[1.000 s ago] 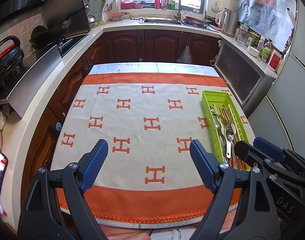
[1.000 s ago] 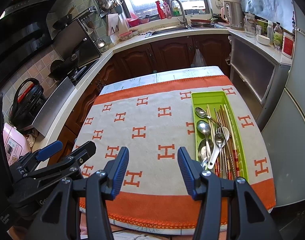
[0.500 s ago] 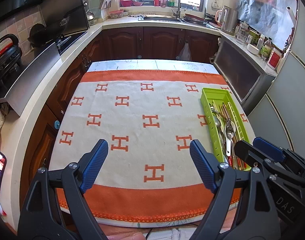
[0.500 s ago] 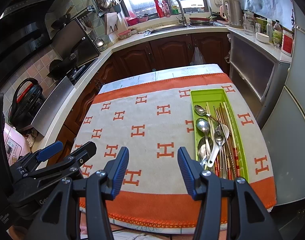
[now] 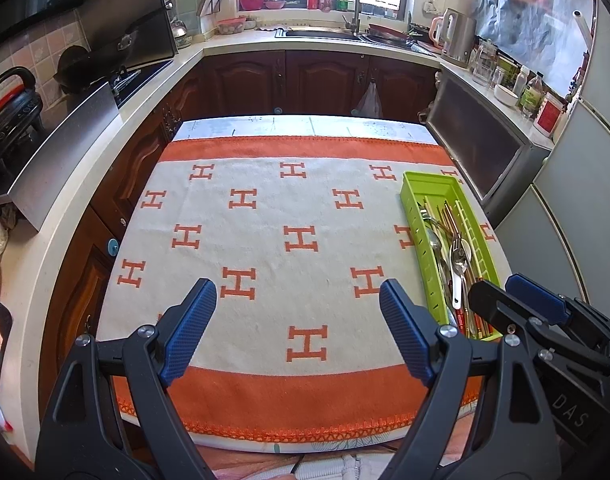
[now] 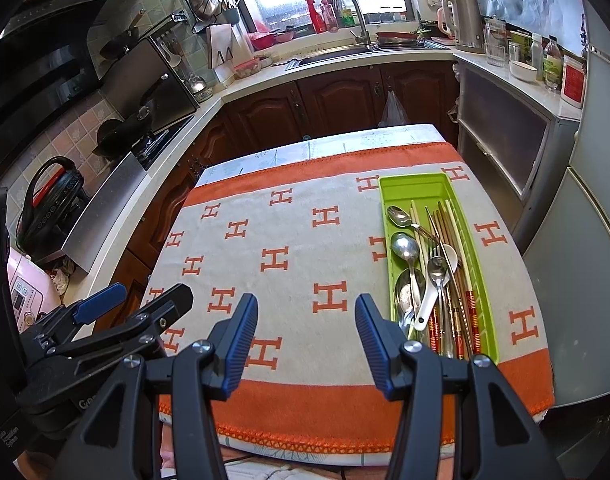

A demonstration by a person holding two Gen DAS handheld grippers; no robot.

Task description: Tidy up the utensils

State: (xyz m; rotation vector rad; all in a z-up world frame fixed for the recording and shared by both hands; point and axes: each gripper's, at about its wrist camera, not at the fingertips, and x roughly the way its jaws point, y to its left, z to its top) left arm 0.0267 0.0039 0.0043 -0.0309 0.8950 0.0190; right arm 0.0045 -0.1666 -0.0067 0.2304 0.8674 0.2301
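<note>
A green utensil tray (image 6: 410, 187) lies on the right side of the table; it also shows in the left wrist view (image 5: 421, 184). It holds metal spoons (image 6: 406, 249), a fork, a white ceramic spoon (image 6: 428, 300) and several chopsticks (image 6: 453, 264). My left gripper (image 5: 297, 312) is open and empty above the near edge of the cloth, left of the tray. My right gripper (image 6: 305, 322) is open and empty, just left of the tray's near end. The right gripper also shows at the right of the left wrist view (image 5: 525, 312).
The table wears a cream and orange cloth with H marks (image 6: 289, 256). Dark wooden cabinets (image 5: 321, 80) and a counter with a sink (image 5: 325, 34) run behind. A stove (image 6: 145, 136) is at the left, a grey appliance (image 6: 505, 128) and fridge at the right.
Both grippers have pulled slightly up and back from the table, so the view shifts a little. Both stay open and empty. The tray's contents have not moved.
</note>
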